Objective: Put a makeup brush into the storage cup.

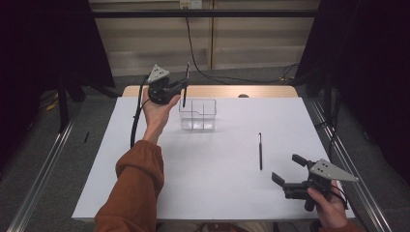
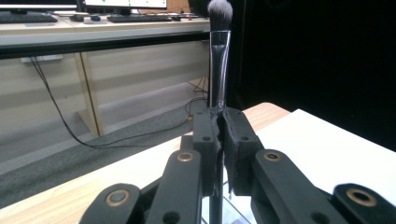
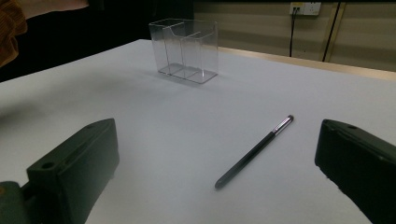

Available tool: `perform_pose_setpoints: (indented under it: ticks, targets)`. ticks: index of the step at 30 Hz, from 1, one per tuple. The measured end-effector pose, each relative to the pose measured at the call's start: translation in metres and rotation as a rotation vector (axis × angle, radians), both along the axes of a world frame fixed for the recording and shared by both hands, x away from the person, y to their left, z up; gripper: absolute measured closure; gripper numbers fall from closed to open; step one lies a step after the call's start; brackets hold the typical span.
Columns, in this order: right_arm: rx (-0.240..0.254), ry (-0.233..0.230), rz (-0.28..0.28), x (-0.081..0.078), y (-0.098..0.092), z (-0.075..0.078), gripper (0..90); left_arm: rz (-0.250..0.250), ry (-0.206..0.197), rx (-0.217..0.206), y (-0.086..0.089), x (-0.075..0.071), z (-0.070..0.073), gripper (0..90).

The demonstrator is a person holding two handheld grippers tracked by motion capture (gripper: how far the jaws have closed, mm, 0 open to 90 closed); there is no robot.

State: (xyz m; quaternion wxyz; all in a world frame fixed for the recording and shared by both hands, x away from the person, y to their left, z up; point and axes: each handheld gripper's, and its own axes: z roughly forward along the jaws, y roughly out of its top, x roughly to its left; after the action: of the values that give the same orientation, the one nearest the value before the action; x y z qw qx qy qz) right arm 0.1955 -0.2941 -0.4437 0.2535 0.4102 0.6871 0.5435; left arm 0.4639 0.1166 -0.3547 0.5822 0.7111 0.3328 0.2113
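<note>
Toward the far edge of the counter (image 1: 203, 183), left of centre, the left tool (image 1: 180, 87) is pinching a makeup brush (image 1: 185, 86) upright just above the left side of a clear organiser box (image 1: 198, 115). Bristles up, handle end down; whether the handle has entered a compartment yet I cannot tell. Judged from this: pick-up done, drop-in not yet finished.

Second item, a slim dark pen-like stick (image 1: 260, 151), lies flat toward the right edge, untouched, well apart from the box. Right tool (image 1: 286, 176) sits near the near-right corner, jaws spread, nothing between them. So roughly half remains.

Materials: box is rigid transparent plastic, rectangular, with inner dividers. Brush has soft grey domed bristles (image 2: 220, 10), glossy ferrule, thin dark handle. Stick is smooth, matte, with a metallic band. Counter surface is plain white, matte, with a wooden strip along its far edge.
</note>
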Motion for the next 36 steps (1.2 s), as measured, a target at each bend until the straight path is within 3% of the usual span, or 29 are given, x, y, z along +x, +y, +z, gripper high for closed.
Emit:
perform_pose_setpoints:
  ticks: [9,22,26,36]
  targets:
    - [0.002,-0.002,0.0,-0.001,-0.001,0.0,0.0,-0.002,0.012,0.027,-0.004,0.006,-0.014,84.4]
    - [-0.002,-0.001,0.002,-0.001,-0.001,0.0,0.0,0.004,0.03,0.057,-0.002,0.004,-0.021,84.4]
    - [-0.002,0.001,0.004,0.0,0.0,0.0,0.0,0.015,0.059,0.057,0.0,0.005,-0.026,84.3]
    - [-0.004,0.003,0.006,0.0,0.0,-0.001,0.0,0.012,0.074,0.081,0.002,0.004,-0.035,84.3]
